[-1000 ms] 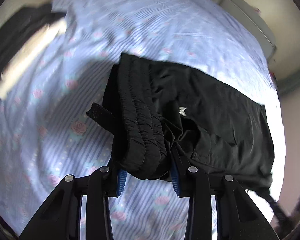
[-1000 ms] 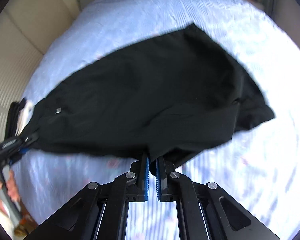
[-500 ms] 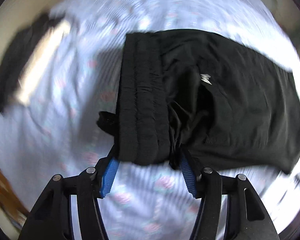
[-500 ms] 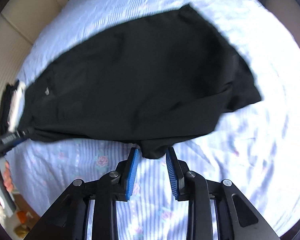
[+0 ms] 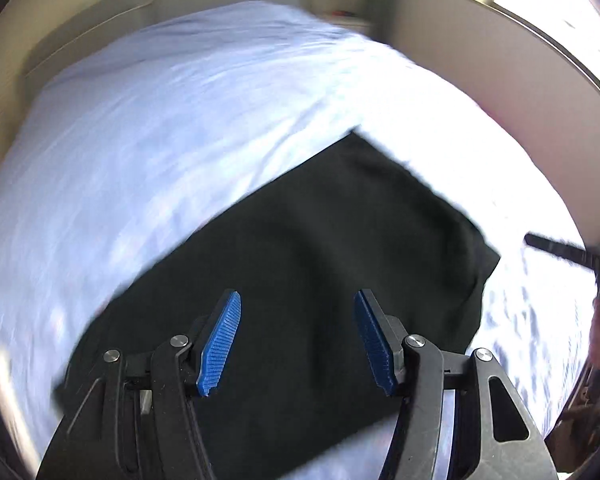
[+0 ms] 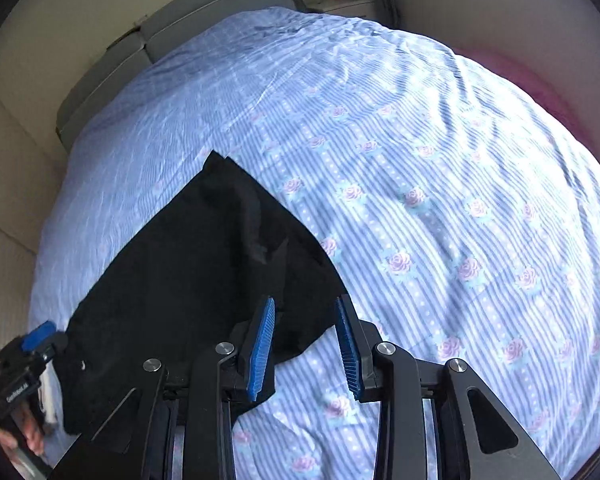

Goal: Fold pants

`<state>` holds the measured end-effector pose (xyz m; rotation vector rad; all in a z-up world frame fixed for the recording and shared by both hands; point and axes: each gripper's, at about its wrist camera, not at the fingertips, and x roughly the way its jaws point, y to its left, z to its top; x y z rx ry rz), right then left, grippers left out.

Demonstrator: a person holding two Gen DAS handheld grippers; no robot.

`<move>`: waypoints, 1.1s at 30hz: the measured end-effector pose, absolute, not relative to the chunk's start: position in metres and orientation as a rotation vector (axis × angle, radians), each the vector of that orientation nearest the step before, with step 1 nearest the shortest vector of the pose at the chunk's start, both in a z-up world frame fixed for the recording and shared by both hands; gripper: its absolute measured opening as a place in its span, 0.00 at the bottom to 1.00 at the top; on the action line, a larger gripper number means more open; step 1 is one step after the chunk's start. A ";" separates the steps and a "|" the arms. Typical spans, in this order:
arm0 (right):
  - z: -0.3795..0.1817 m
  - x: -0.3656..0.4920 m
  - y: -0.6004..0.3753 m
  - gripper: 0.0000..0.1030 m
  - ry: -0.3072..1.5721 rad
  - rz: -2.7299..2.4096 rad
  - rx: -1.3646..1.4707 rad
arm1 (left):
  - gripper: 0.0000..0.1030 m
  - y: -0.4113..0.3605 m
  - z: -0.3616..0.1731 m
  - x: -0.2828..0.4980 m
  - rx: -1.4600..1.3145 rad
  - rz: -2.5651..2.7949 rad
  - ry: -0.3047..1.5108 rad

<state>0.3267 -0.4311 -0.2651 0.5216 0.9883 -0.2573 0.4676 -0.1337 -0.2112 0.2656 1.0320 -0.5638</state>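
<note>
The black pants (image 5: 320, 220) lie folded and flat on the striped flowered bedsheet (image 6: 420, 160). My left gripper (image 5: 297, 296) hovers over them, open, with nothing pinched between its blue pads (image 5: 220, 340). In the right wrist view, the pants (image 6: 188, 264) stretch off to the lower left. My right gripper (image 6: 306, 299) stands over their near corner with its jaws opening, and the pads do not press on the cloth. The left gripper (image 6: 36, 332) shows at the lower left edge of that view, held by a hand (image 6: 28, 436).
A grey headboard (image 6: 160, 28) runs along the far end of the bed, with a white nightstand (image 6: 348, 0) beside it. Something white (image 6: 48, 392) peeks out by the pants' left end. A bright window (image 5: 560, 12) is on the right wall.
Both grippers have let go of the pants, which now rest on the bed. The left gripper has swung and rolled over the cloth. The right gripper has drawn back to the pants' corner.
</note>
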 end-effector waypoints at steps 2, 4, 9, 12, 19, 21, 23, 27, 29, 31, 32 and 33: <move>-0.272 0.325 -0.437 0.32 0.970 -0.269 0.578 | 0.50 -0.174 -0.212 0.490 0.284 -0.664 1.033; -0.280 0.321 -0.437 0.32 0.966 -0.278 0.615 | 0.44 -0.220 -0.212 0.491 0.341 -0.766 1.015; -0.290 0.292 -0.444 0.32 0.974 -0.313 0.643 | 0.44 -0.289 -0.222 0.448 0.545 -0.939 0.898; -0.293 0.276 -0.454 0.32 0.996 -0.312 0.659 | 0.44 -0.316 -0.249 0.414 0.651 -0.979 0.906; -0.299 0.258 -0.468 0.32 1.017 -0.317 0.668 | 0.39 -0.330 -0.299 0.417 0.723 -0.820 0.962; -0.297 0.260 -0.467 0.32 1.012 -0.301 0.662 | 0.17 -0.326 -0.310 0.435 0.685 -0.786 1.015; -0.292 0.264 -0.464 0.32 1.002 -0.280 0.640 | 0.04 -0.311 -0.312 0.457 0.565 -0.775 1.102; -0.284 0.284 -0.458 0.32 0.963 -0.206 0.636 | 0.04 -0.256 -0.300 0.502 0.230 -0.728 1.204; -0.283 0.298 -0.453 0.32 0.946 -0.155 0.648 | 0.04 -0.229 -0.303 0.519 0.149 -0.678 1.231; -0.286 0.316 -0.445 0.32 0.926 -0.095 0.668 | 0.04 -0.207 -0.312 0.533 0.095 -0.652 1.263; -0.290 0.327 -0.440 0.32 0.928 -0.057 0.687 | 0.04 -0.199 -0.315 0.537 0.079 -0.642 1.277; -0.296 0.336 -0.435 0.32 0.934 -0.028 0.703 | 0.07 -0.192 -0.318 0.539 0.061 -0.639 1.286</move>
